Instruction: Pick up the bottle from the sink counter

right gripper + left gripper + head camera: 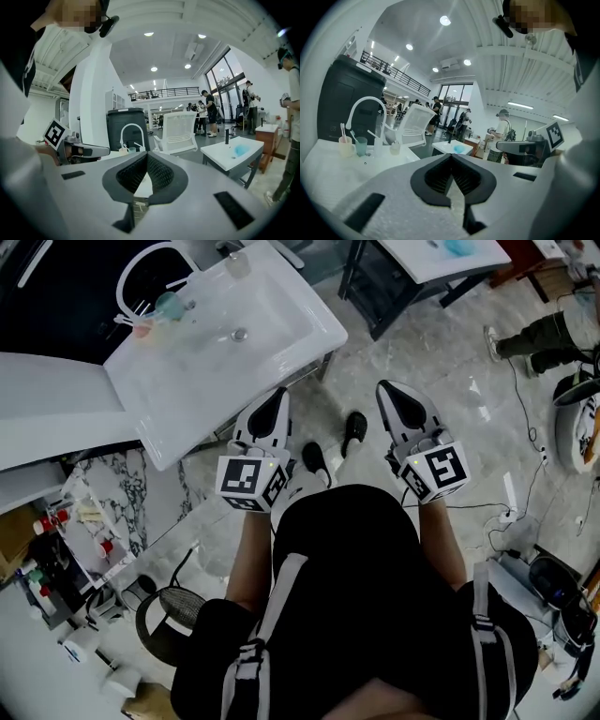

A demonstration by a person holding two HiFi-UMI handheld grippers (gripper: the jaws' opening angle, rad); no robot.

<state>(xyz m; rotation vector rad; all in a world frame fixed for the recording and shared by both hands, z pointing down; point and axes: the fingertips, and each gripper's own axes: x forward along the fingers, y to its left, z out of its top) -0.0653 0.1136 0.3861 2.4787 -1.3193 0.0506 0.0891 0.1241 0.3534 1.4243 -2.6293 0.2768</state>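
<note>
Both grippers are held out side by side over the grey marbled floor [450,409], with nothing in either. The left gripper [451,157] has its jaws pressed together, tips meeting, empty. The right gripper [146,155] is the same, closed tip to tip and empty.

A white rectangular sink surface [309,329] with a sunken basin sits ahead and to the left. From the head view the left gripper's tip [278,396] lies just beside the surface's near edge, while the right gripper [386,388] is off to the right over the floor.

The small clear capped bottle [237,264] stands upright on the far edge of the surface, well apart from both grippers. In the left gripper view the bottle [395,148] is just right of the white arched faucet [367,98]. Left of the faucet a pale pink cup [345,146] and a teal translucent cup [361,146] stand side by side with sticks in them.

A second white sink stand [441,257] is at the far right.
</note>
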